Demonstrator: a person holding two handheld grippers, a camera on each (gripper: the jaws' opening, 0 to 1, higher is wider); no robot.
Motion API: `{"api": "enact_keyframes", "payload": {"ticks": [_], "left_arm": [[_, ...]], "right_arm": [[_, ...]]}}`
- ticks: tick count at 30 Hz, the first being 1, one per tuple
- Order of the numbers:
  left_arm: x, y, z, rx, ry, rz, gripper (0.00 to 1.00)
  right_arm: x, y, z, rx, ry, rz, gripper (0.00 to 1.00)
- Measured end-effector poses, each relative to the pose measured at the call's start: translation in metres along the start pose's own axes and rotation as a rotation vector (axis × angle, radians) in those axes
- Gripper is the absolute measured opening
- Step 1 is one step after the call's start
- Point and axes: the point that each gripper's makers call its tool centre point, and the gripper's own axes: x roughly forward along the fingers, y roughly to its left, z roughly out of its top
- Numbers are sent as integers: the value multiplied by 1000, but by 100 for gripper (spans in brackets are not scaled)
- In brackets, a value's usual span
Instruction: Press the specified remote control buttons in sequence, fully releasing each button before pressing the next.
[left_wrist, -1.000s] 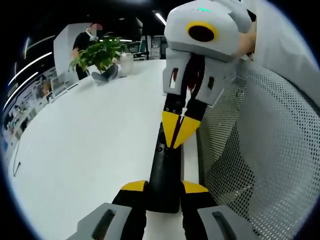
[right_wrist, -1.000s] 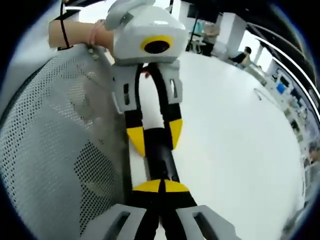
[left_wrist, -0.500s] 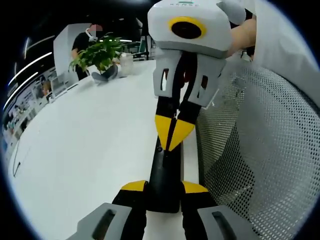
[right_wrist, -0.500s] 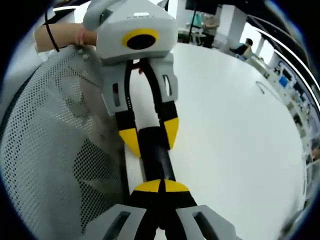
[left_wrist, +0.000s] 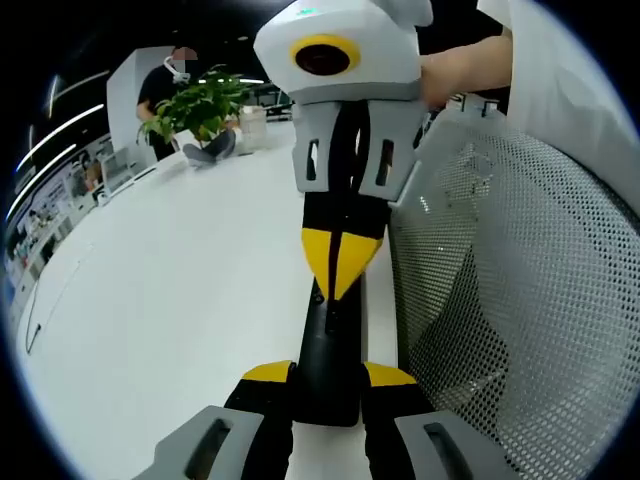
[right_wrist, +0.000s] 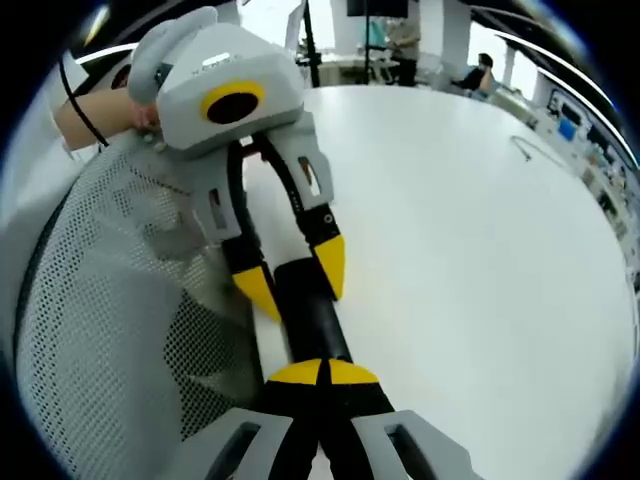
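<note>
On the white tabletop (left_wrist: 170, 300), close to its near edge, lies the long, slim black remote control (left_wrist: 328, 350), just beside a white mesh chair back (left_wrist: 520, 300). The left gripper (left_wrist: 328, 375) has its yellow-tipped jaws clamped on one end of the remote, one jaw against each long side. From the opposite end comes the right gripper (left_wrist: 342, 268), its two yellow tips drawn together into a single point that rests on or just over the remote's upper face — contact cannot be told from these views. In the right gripper view the same closed tips (right_wrist: 322, 372) sit low over the remote (right_wrist: 310, 315), with the left gripper (right_wrist: 290, 280) straddling it beyond.

The step in hand looks like a button press with the closed point. It would go best with the holding grip kept steady, the point brought straight down on one button, then lifted fully clear before moving on — a sideways slip could catch a neighbouring button.

Far beyond the remote stands a green potted plant (left_wrist: 195, 110), with a person (left_wrist: 165, 85) behind it.
</note>
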Motion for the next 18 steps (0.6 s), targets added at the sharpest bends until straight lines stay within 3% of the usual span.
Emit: {"api": "enact_keyframes", "payload": {"ticks": [3,10,18], "left_arm": [[0,0,0,-1,-1,1,25],[0,0,0,1,-2,1,25],[0,0,0,2,-1,0,24]], "right_arm": [[0,-6,-1,-18,13,-22,0],[2,-7,0,2,25,0,0],[5,-11,1,55,98,41,0]]}}
